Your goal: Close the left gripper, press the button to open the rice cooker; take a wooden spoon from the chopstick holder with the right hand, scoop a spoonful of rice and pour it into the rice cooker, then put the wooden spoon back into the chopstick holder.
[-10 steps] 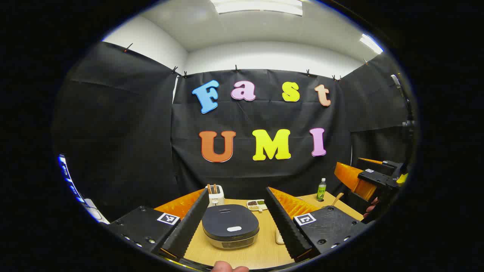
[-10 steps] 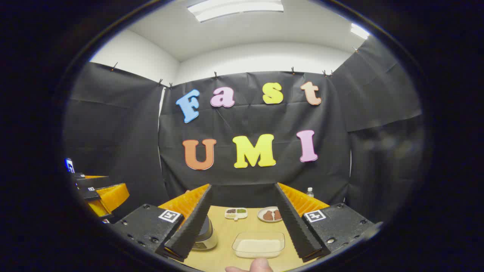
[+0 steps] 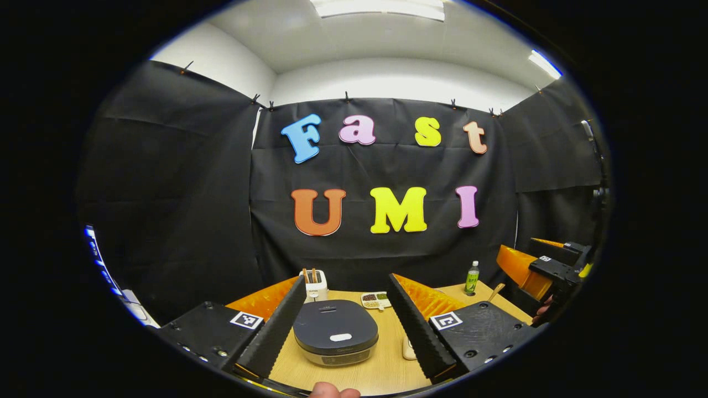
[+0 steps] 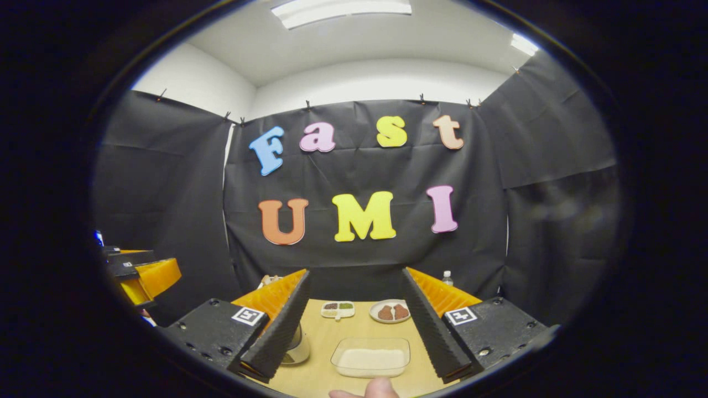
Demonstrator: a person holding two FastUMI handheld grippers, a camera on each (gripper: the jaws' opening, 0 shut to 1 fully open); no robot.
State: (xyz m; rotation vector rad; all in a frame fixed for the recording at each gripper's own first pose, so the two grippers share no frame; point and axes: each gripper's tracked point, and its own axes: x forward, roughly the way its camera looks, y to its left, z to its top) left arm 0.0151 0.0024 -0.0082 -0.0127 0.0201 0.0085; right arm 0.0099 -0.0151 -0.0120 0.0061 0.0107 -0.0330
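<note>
Here, dark rice cooker [image 3: 336, 339], lid closed, pale oval button [image 3: 341, 336] on top.

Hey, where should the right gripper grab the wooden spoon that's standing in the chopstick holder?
Take the wooden spoon by the bare handle end that sticks up out of the chopstick holder, coming from above. It stands upright, its lower part hidden inside, so only that end is free to pinch and lift straight out.

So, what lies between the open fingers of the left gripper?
In the left gripper view, the rice cooker, lid closed, sits on the table between the left gripper fingers; nothing touches it.
</note>
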